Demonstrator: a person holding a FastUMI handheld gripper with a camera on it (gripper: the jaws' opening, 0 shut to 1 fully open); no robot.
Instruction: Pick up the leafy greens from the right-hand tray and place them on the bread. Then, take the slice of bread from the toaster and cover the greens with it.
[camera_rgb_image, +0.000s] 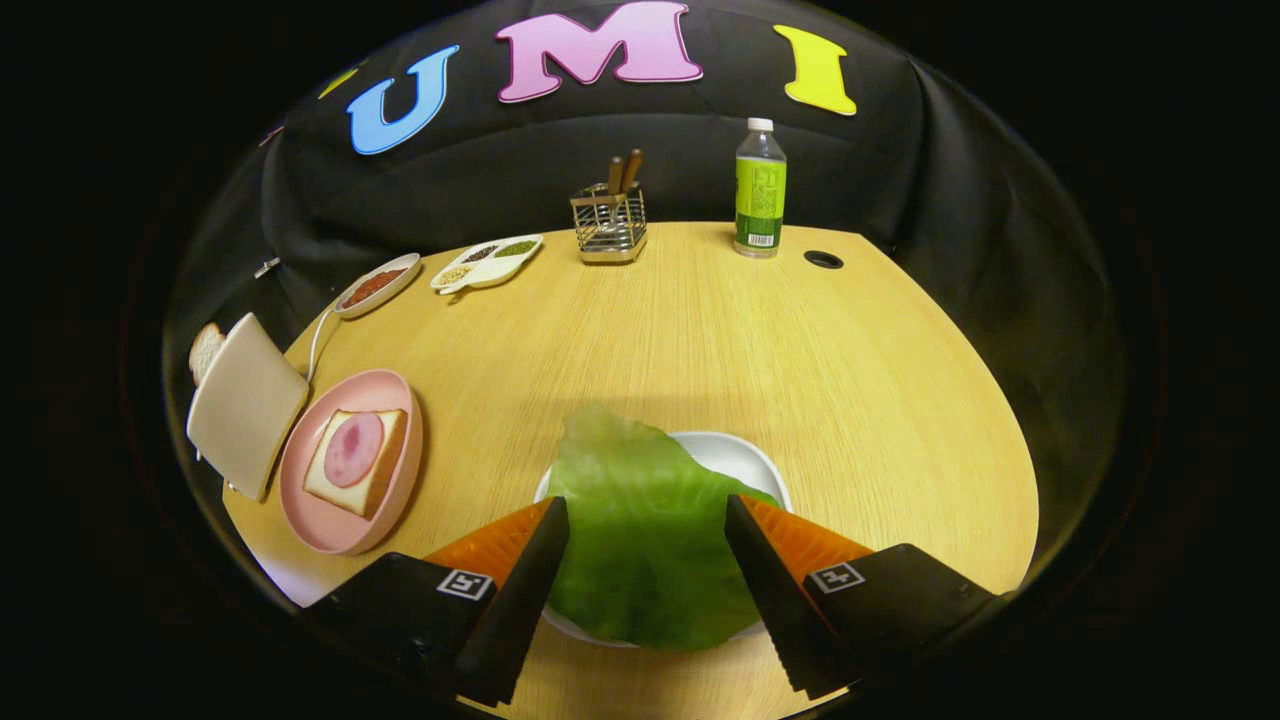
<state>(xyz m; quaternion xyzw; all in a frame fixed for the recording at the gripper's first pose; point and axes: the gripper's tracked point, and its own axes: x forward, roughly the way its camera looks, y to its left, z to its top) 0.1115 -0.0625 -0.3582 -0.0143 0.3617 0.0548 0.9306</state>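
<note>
greens (645, 530) on tray (735, 455), plate (345, 525) left, toaster (245, 405) further left

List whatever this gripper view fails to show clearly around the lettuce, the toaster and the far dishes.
- White tray: mostly covered by the lettuce leaf.
- Whether the gripper touches the leaf: its open fingers straddle it, contact unclear.
- Bread slice in the toaster: only a top corner pokes out behind the body.
- Divided dish contents: too small to identify.

It was a staged recording booth: a black cloth wall (600, 170) stood at twelve o'clock behind a wooden table (700, 340).
</note>
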